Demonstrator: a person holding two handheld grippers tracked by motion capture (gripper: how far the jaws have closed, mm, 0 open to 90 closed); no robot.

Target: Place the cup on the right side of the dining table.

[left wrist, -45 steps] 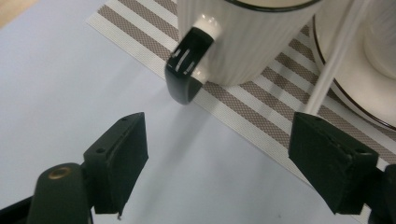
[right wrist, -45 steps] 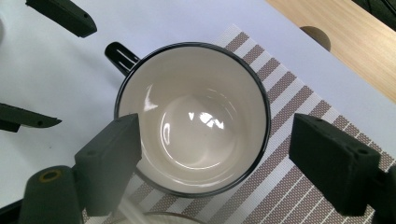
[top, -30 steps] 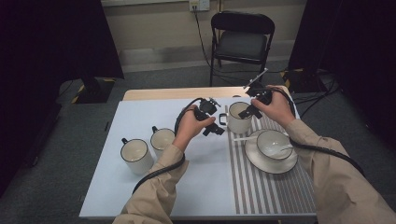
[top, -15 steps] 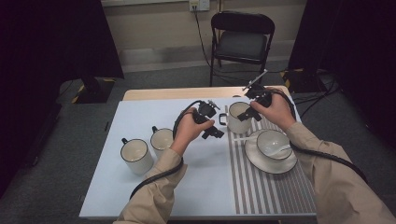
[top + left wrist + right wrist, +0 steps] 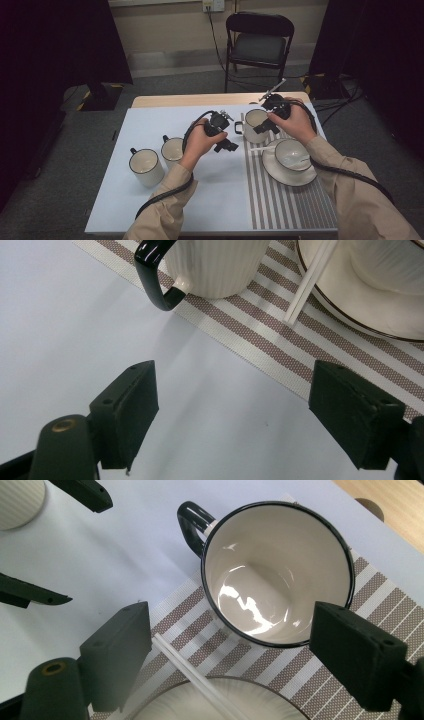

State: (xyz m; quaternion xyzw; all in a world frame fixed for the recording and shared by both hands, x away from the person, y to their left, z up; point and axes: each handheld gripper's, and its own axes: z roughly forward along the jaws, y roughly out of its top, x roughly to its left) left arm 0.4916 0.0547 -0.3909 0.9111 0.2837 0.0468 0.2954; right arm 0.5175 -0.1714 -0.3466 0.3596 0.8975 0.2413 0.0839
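Note:
A cream mug with a black rim (image 5: 254, 121) stands empty on the far left corner of the striped placemat (image 5: 285, 200); its handle (image 5: 155, 282) points left. My right gripper (image 5: 232, 650) hovers over this mug (image 5: 277, 572), open, touching nothing. My left gripper (image 5: 232, 405) is open too, low over the pale tablecloth just left of the mat, aimed at the mug's handle side (image 5: 215, 265). In the high view the left gripper (image 5: 230, 146) and right gripper (image 5: 258, 128) flank the mug.
A saucer (image 5: 280, 172) holding a cup (image 5: 292, 152) and a white spoon (image 5: 200, 682) sits on the mat close to the mug. Two more mugs (image 5: 145, 167) (image 5: 172, 149) stand at the left of the table. A folding chair (image 5: 257, 45) is beyond the far edge.

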